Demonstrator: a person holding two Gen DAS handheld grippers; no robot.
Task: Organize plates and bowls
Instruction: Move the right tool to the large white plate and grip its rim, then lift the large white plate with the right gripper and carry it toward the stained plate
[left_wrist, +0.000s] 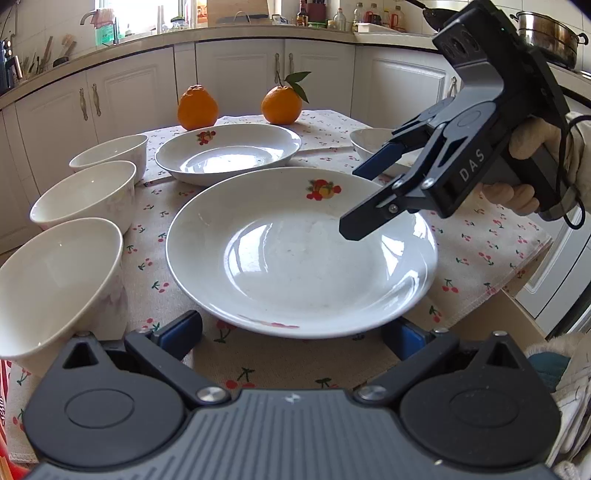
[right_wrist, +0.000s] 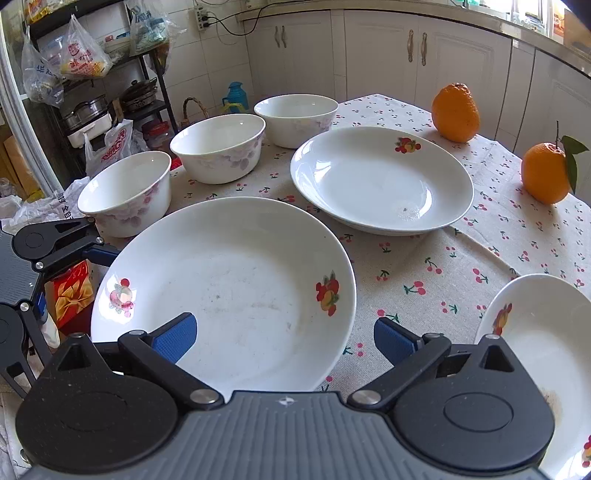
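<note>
The left gripper (left_wrist: 291, 332) is spread wide, its 2 blue pads flanking the near rim of the nearest plate (left_wrist: 301, 251), at 12 o'clock from it; contact cannot be confirmed. The right gripper (right_wrist: 284, 336) is likewise spread, hovering over that plate's rim at its 3 o'clock side. A second plate (left_wrist: 227, 153) lies beyond; 3 bowls (left_wrist: 88, 195) line up at 9 to 10 o'clock. The cherry-print tablecloth (left_wrist: 480, 258) is coarse woven fabric. 2 oranges (left_wrist: 197, 107) stand at the far edge before white cabinets (left_wrist: 240, 70). The crockery is glossy white with fruit decals.

Two oranges (left_wrist: 197, 108) on cherry-print tablecloth (left_wrist: 480, 251)
</note>
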